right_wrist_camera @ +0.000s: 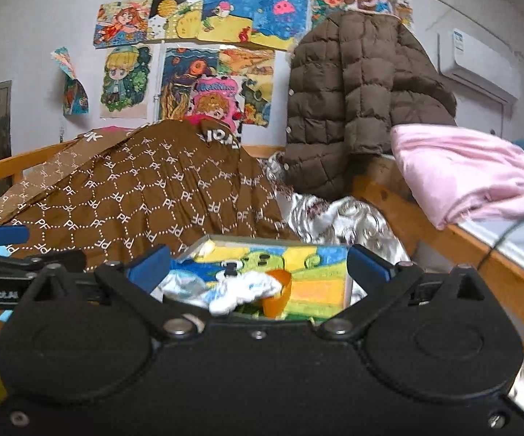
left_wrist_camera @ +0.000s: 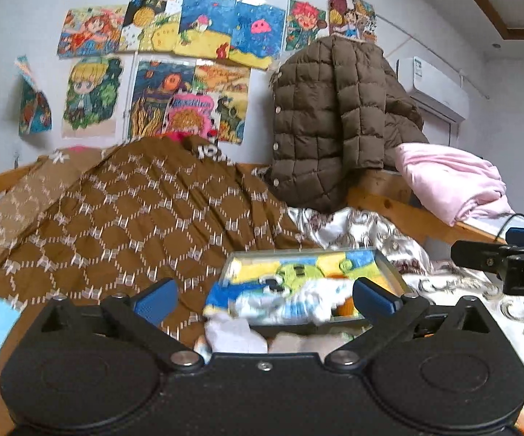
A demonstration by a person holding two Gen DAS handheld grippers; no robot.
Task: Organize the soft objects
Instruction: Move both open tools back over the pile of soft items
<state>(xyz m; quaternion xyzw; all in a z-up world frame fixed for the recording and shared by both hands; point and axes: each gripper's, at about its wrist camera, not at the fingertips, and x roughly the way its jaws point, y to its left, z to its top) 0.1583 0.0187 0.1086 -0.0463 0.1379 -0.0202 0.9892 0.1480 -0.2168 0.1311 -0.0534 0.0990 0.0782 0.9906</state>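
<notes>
Soft things lay in a small box [right_wrist_camera: 349, 283] with a bright painted lining, which sat on the bed just ahead of both of your grippers: a white, fluffy bundle [right_wrist_camera: 245, 292] and an orange piece [right_wrist_camera: 280, 292] rested inside it, though blur kept you from telling exactly what they were. Your right gripper [right_wrist_camera: 258, 263] stood with its blue-padded fingers [right_wrist_camera: 149, 263] spread as wide as they go and nothing between them touching the pads; the box showed in the gap beyond. Your left gripper [left_wrist_camera: 263, 296] was likewise fully spread and held nothing, with the same box and some white cloth [left_wrist_camera: 234, 334] seen past its fingers [left_wrist_camera: 374, 299]. In the left wrist view your right gripper reached in from the right edge; in the right wrist view your left one came in from the left edge. Behind the box a brown quilt [right_wrist_camera: 145, 196] with a white "PF" lattice was heaped over the bed, beside a silvery patterned sheet [right_wrist_camera: 338, 221]. A brown quilted jacket [right_wrist_camera: 356, 98] hung over the wooden bed frame [right_wrist_camera: 487, 254], a folded pink blanket [right_wrist_camera: 465, 170] lay on the rail, and colourful drawings [right_wrist_camera: 222, 11] covered the wall, with an air conditioner [right_wrist_camera: 476, 58] to the right.
</notes>
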